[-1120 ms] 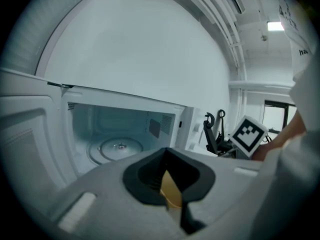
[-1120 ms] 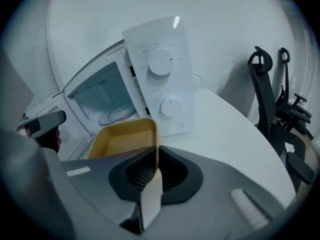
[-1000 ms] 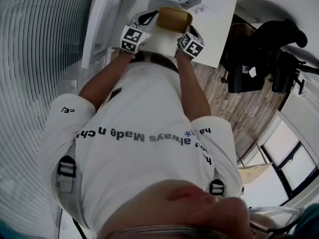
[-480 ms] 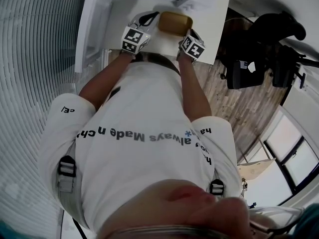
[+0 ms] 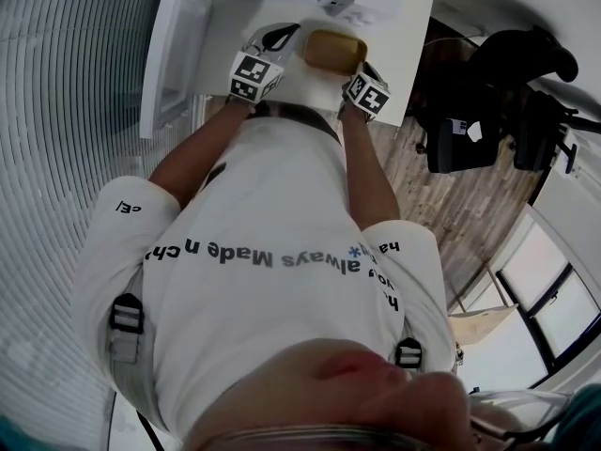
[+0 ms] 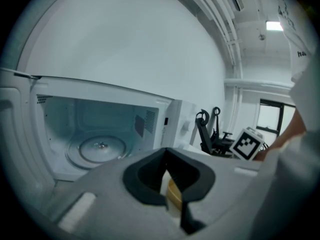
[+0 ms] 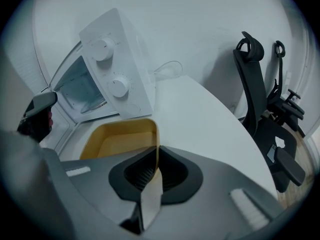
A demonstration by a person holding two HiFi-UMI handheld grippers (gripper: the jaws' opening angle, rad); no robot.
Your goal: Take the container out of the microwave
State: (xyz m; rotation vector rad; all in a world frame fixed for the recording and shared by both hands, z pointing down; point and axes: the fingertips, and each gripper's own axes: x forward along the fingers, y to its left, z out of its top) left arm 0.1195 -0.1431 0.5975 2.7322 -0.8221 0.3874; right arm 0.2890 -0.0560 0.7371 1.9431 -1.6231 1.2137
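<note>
Since a second ago the container (image 5: 334, 51) and the right gripper (image 7: 151, 176) have slid out from the microwave (image 7: 117, 69) toward the person, drifting right in the head view. Biggest first: the white table (image 5: 408, 45) carries the microwave, which has its door (image 5: 174, 59) swung open and the glass turntable (image 6: 100, 147) visible inside. A black office chair (image 7: 257, 89) stands beyond the table edge. The container is yellow and rectangular. It is outside the cavity, just in front of the open microwave over the table; can't tell if it touches down. The left gripper (image 6: 170, 186) has its jaws pinched on the left wall. The right gripper's jaws are clamped narrow on the right wall, the rim running between them.
</note>
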